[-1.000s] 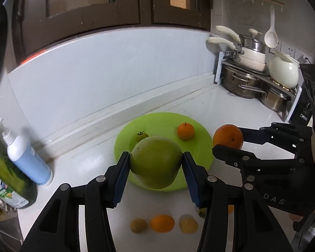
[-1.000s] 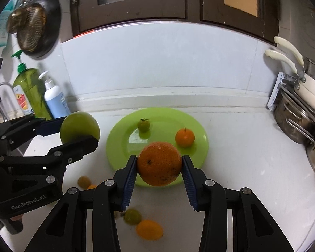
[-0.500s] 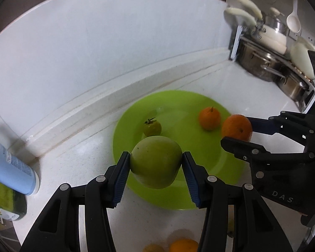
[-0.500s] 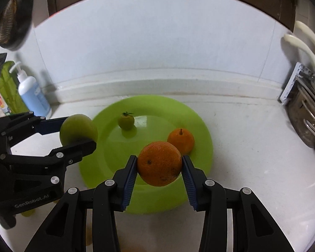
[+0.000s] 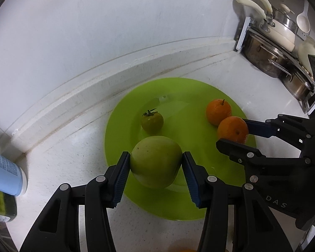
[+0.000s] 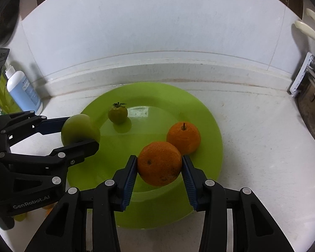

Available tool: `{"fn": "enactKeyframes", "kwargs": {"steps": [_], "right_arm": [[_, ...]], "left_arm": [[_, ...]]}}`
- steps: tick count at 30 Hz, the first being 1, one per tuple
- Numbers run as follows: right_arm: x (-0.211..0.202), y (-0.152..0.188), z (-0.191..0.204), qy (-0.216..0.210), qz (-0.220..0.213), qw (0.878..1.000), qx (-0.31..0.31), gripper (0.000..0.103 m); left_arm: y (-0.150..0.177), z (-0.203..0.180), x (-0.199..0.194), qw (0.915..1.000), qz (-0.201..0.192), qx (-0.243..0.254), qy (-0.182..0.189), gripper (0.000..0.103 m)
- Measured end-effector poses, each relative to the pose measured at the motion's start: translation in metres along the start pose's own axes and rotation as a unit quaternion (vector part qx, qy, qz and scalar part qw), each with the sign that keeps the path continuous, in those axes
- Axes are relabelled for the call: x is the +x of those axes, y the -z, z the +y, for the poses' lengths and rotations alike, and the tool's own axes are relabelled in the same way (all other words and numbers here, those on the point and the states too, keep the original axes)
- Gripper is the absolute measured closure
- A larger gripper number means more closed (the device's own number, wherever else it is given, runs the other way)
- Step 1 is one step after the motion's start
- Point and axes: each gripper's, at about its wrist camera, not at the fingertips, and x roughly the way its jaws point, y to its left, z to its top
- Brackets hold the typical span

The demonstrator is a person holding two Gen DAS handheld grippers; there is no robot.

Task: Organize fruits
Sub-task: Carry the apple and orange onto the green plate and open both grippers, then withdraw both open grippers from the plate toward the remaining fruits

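My left gripper (image 5: 155,168) is shut on a large green apple (image 5: 155,164), held low over the near left part of the green plate (image 5: 184,96). My right gripper (image 6: 159,170) is shut on a large orange (image 6: 159,163), low over the near right part of the plate (image 6: 212,124). A small green tomato (image 5: 152,121) and a small orange with a stem (image 5: 218,110) lie on the plate. In the right wrist view the tomato (image 6: 117,113) and the small orange (image 6: 183,137) show too, the latter just behind the held orange.
A white-and-blue pump bottle (image 6: 23,92) and a green bottle stand at the left by the backsplash. Steel pots and white-handled pans (image 5: 271,48) sit on a rack at the right. Loose small fruit (image 5: 181,247) lies on the counter in front of the plate.
Both grippers have moved forward and down toward the plate with their fruits still held. The plate now fills much more of each view.
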Motion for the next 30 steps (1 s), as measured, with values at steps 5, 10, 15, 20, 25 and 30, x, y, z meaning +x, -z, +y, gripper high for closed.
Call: {"fn": "enactKeyframes", "kwargs": {"steps": [5,10,15,20,25,30], "right_arm": [[0.004,0.001,-0.001,0.006,0.005,1.000,0.000,0.060],[0.012,0.003,0.001,0.004,0.018,1.000,0.000,0.060],[0.005,0.005,-0.003,0.009,0.007,1.000,0.014,0.046],[-0.028,0.009,-0.001,0.025,-0.030,0.999,0.017,0.046],[-0.069,0.015,0.006,0.027,-0.072,0.997,0.010,0.036],[-0.108,0.020,0.025,0.025,-0.115,0.993,0.001,0.032]], "left_arm": [[0.002,-0.001,0.006,1.0000,0.007,0.003,-0.006,0.053],[0.000,-0.002,0.002,0.9999,-0.006,0.010,-0.011,0.054],[-0.004,-0.003,-0.017,0.9992,-0.031,0.012,-0.023,0.048],[0.004,-0.005,-0.051,0.9968,-0.070,0.012,-0.036,0.040],[0.019,-0.005,-0.093,0.9927,-0.110,-0.006,-0.049,0.034],[0.041,0.000,-0.138,0.9849,-0.153,-0.028,-0.075,0.023]]}}
